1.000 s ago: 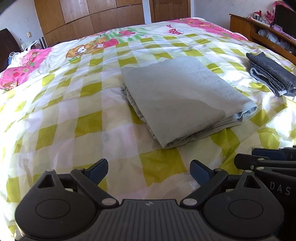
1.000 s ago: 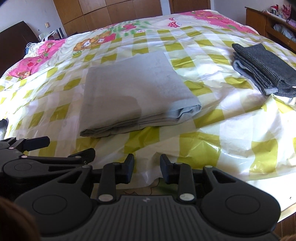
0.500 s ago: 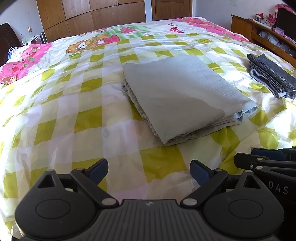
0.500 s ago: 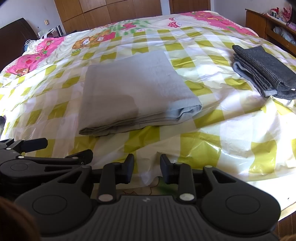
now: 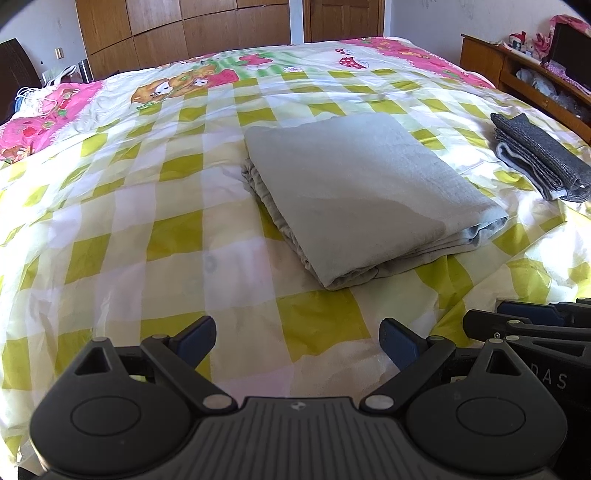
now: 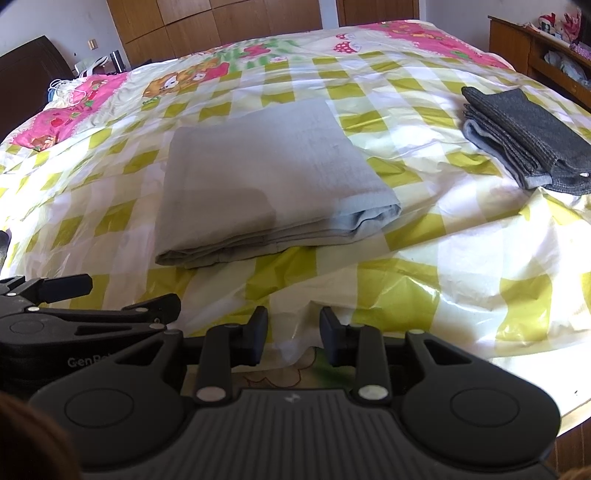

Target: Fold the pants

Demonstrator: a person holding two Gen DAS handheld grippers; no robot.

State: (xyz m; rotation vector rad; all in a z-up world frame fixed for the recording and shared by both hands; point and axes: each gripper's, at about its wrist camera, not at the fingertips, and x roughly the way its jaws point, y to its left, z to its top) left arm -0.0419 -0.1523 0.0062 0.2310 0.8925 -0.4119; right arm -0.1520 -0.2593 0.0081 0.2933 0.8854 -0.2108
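Folded pants: a light grey pair [image 5: 354, 192], folded into a flat rectangular stack of several layers, lying on the bed near its middle; layered edges face the near and left sides in the left wrist view.
Bed cover: a quilt [image 5: 110, 229] in yellow-green and white checks, with a pink cartoon border along the far edge; creased and glossy near the front edge.
Left gripper: [image 5: 297, 338] held low over the near part of the quilt; its blue-padded jaws stand wide apart with only quilt between them, nothing gripped.
Right gripper: [image 6: 293, 332] held over the front edge of the quilt; its dark jaws stand a narrow gap apart, with nothing between the pads, nothing gripped.
Pants relative to left gripper: at about 1 o'clock from the jaws, well apart, untouched.
Pants relative to right gripper: at about 11 o'clock from the jaws in the right wrist view [image 6: 266, 177], well apart, untouched.
Grippers relative to each other: side by side; the right one shows at 3 o'clock of the left wrist view, the left one at 9 o'clock of the right wrist view.
Second garment: a dark grey folded pile [image 6: 524, 136] at 2 o'clock on the quilt, well apart from the pants.
Surroundings: wooden wardrobe [image 5: 184, 33] at 12 o'clock beyond the bed; wooden shelf unit [image 5: 517, 70] at 2 o'clock.
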